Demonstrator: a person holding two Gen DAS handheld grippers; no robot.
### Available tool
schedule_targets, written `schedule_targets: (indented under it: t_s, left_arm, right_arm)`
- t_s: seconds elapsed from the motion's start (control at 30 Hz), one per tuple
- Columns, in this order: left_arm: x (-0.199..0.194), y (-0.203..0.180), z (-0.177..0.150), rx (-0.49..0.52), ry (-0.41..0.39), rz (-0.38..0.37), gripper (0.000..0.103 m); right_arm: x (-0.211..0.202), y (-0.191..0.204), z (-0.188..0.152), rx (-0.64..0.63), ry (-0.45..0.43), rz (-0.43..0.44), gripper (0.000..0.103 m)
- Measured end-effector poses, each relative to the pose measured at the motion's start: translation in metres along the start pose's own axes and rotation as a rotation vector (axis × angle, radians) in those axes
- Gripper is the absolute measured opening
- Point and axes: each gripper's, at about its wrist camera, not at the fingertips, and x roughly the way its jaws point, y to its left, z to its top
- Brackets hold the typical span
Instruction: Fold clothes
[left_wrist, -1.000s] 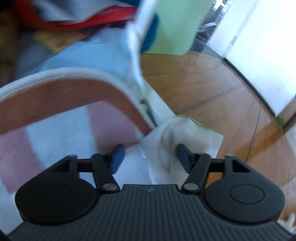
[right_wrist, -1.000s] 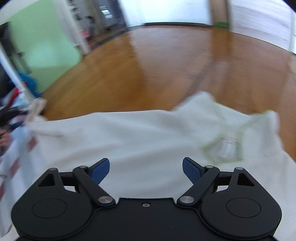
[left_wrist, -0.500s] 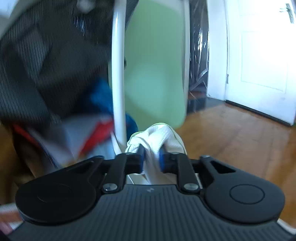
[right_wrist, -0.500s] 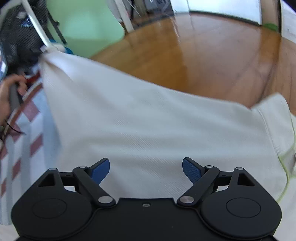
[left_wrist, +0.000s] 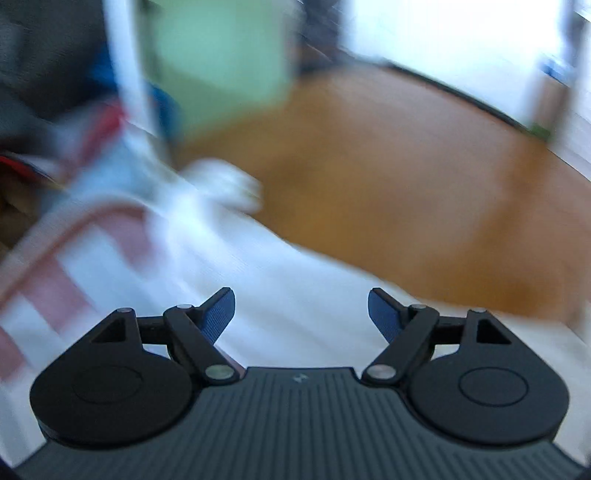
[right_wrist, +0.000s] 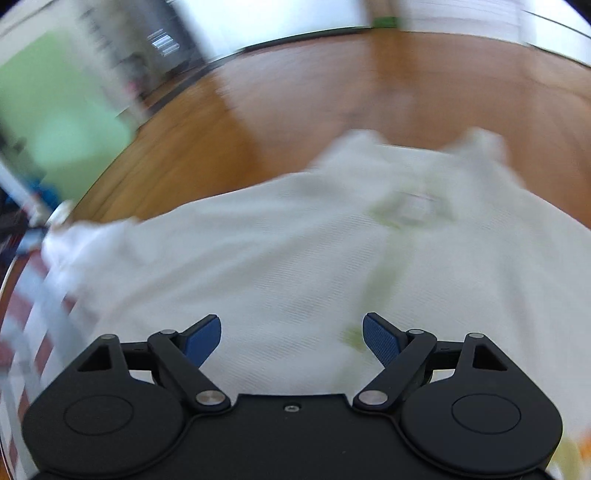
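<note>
Both hand-held grippers (left_wrist: 301, 314) (right_wrist: 291, 338) hover spread above white garment (right_wrist: 258, 258).

Shirt (right_wrist: 295, 266) lying spread on a cloth (left_wrist: 48, 295), with floor (right_wrist: 332, 103) beyond

In the right wrist view the shirt is lying flat ahead of the right gripper (right_wrist: 291, 338), its collar (right_wrist: 406, 206) sitting at the far side toward the right, and the cloth is showing under it at the left edge. In the left wrist view the left gripper (left_wrist: 301, 310) is hanging over the shirt's near part, with a bunched end (left_wrist: 221, 184) of the shirt lying further ahead to the left. A pole (left_wrist: 129, 74) is standing behind that end, a pile of clothes (left_wrist: 74, 122) is lying to the pole's left, and a panel (left_wrist: 218, 62) is standing to its right on the floor.
</note>
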Motion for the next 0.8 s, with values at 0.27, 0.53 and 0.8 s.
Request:
schedule_targets:
  t_s: [0.27, 0.53, 0.8]
  left_arm:
    - [-0.053, -0.161, -0.093, 0.149, 0.233, -0.427, 0.079]
    - [-0.110, -0.244, -0.197, 0.425, 0.335, -0.612, 0.079]
    - [-0.142, -0.269, -0.242, 0.572, 0.363, -0.597, 0.077]
  right_arm:
    - [-0.104, -0.071, -0.014, 0.113, -0.109, -0.195, 0.087]
    - [-0.205, -0.145, -0.092, 0.210, -0.126, -0.309, 0.057]
    - [-0.205, -0.199, -0.153, 0.448, -0.093, -0.291, 0.068]
